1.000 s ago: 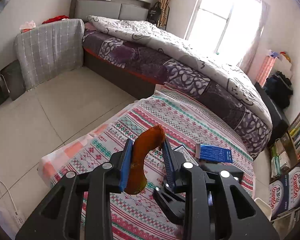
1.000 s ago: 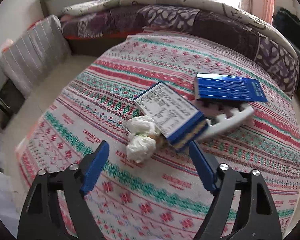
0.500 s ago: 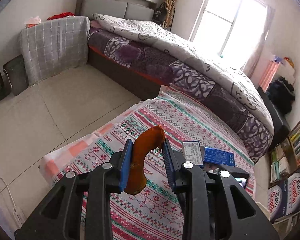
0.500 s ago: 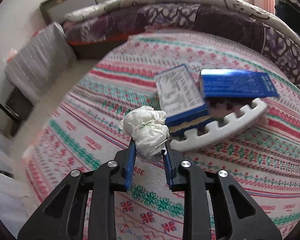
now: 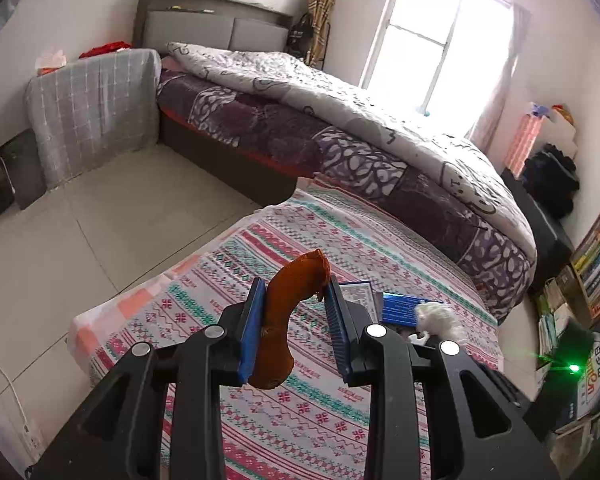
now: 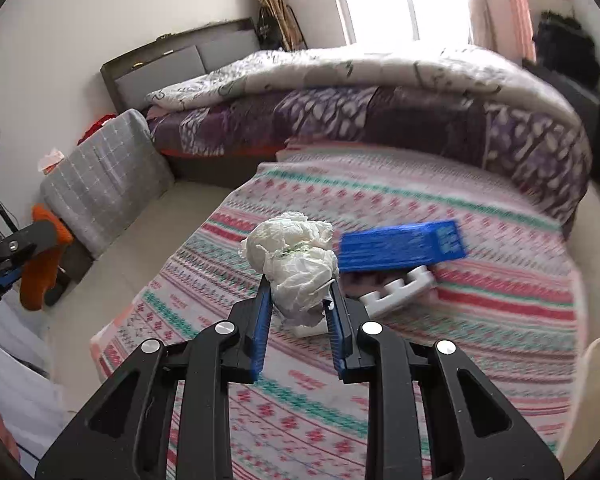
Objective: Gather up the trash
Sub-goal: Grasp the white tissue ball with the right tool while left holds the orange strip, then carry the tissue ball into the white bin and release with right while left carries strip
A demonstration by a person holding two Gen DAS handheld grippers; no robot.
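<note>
Crumpled white paper tissue wad (image 6: 296, 264) is pinched between the blue pads of the right gripper (image 6: 298, 312), held up in the air over the striped, patterned pink-and-teal blanket (image 6: 440, 360). You can spot the same wad at the right of the left wrist view too (image 5: 438, 318). The left gripper (image 5: 294, 320) has its own bit of trash: a curved orange-brown peel-looking scrap (image 5: 288, 312) clamped between its blue pads, sticking up above the fingertips and hanging below them, also lifted off the blanket (image 5: 284, 420).

Down on the blanket there's a flat blue box (image 6: 404, 246) lying just beside a white plastic toothed piece (image 6: 398, 290), kinda blurry in the right view. Behind all that is a big bed with a purple patterned cover and a white printed duvet (image 5: 340, 120), a grey checked cloth draped over something beside the headboard (image 5: 96, 108), and a bright window (image 5: 436, 52) at the back.
</note>
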